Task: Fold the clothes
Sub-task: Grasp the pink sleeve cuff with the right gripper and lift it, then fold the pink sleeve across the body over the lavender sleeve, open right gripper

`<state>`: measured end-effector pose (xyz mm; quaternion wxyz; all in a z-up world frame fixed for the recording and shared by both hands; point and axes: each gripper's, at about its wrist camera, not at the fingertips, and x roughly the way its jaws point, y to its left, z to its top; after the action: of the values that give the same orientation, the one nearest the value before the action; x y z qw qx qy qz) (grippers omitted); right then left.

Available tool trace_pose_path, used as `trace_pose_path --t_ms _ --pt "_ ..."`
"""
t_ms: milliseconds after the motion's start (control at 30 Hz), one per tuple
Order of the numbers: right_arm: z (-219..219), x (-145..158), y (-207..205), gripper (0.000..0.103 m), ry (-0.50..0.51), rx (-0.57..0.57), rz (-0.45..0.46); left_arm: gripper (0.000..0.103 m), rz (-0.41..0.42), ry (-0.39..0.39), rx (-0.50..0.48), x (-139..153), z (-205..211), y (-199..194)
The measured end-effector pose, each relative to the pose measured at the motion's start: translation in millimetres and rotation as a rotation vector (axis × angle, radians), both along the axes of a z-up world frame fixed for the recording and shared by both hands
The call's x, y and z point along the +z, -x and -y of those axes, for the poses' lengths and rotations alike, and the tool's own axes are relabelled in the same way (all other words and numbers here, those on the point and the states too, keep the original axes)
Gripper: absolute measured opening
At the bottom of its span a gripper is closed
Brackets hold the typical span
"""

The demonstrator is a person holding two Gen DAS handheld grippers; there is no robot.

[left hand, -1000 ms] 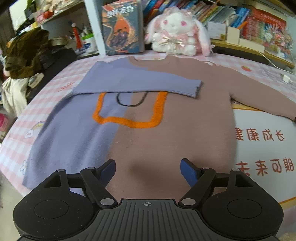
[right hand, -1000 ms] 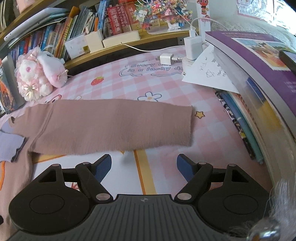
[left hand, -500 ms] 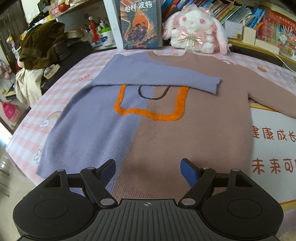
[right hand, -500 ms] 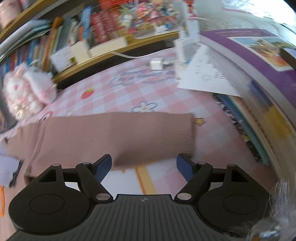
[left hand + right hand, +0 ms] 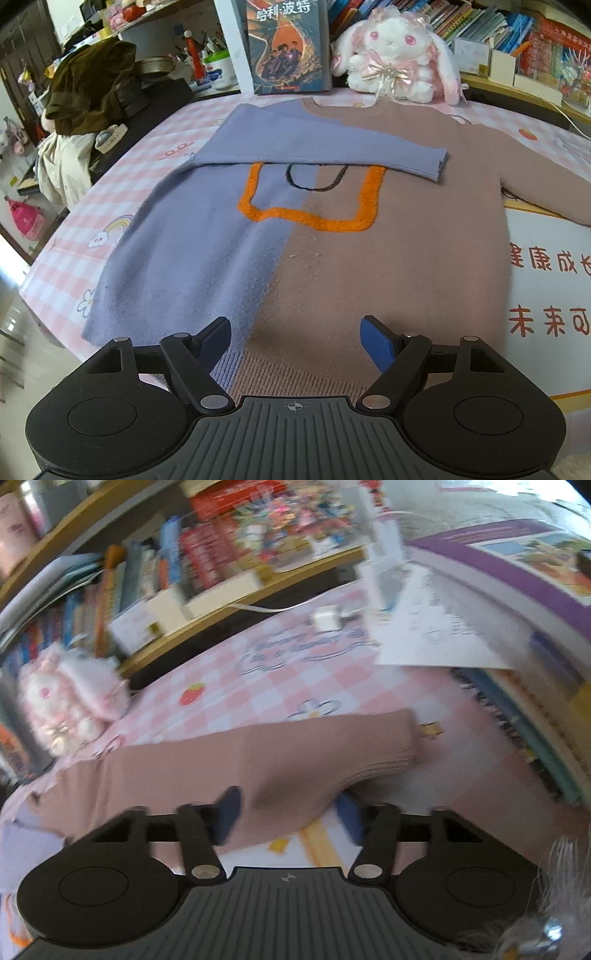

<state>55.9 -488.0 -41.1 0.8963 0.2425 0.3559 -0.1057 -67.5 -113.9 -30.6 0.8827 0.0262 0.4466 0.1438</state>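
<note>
Stretching sideways across the pink checked counter (image 5: 295,686), the brown sleeve (image 5: 258,760) of the sweater (image 5: 332,258) was seen just ahead of the right gripper (image 5: 288,816), whose jaws were closing with cloth apparently gathered between them, though blur hid any contact. The left gripper (image 5: 295,339) was held wide and empty over the hem, farther from that sleeve.

My left claw (image 5: 295,334) hangs tilted downward, jaws spread wide with nothing between the fingers. My right claw (image 5: 286,812), also angled down and blurred, is closing its jaws, with the sleeve (image 5: 258,760) between them.
</note>
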Motion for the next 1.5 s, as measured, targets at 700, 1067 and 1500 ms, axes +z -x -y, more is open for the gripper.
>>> trace_pose_path --t_ms 700,1067,1500 --pt "8 38 -1 0.005 -0.002 -0.016 0.096 0.079 0.036 0.036 -0.056 -1 -4 -9" --pt "-80 84 -24 0.005 -0.016 0.135 0.232 0.079 0.121 0.081 -0.084 2 -59 -6" --pt "-253 106 -46 0.005 0.051 0.285 0.273 0.080 0.254 0.112 -0.254 20 -168 -1"
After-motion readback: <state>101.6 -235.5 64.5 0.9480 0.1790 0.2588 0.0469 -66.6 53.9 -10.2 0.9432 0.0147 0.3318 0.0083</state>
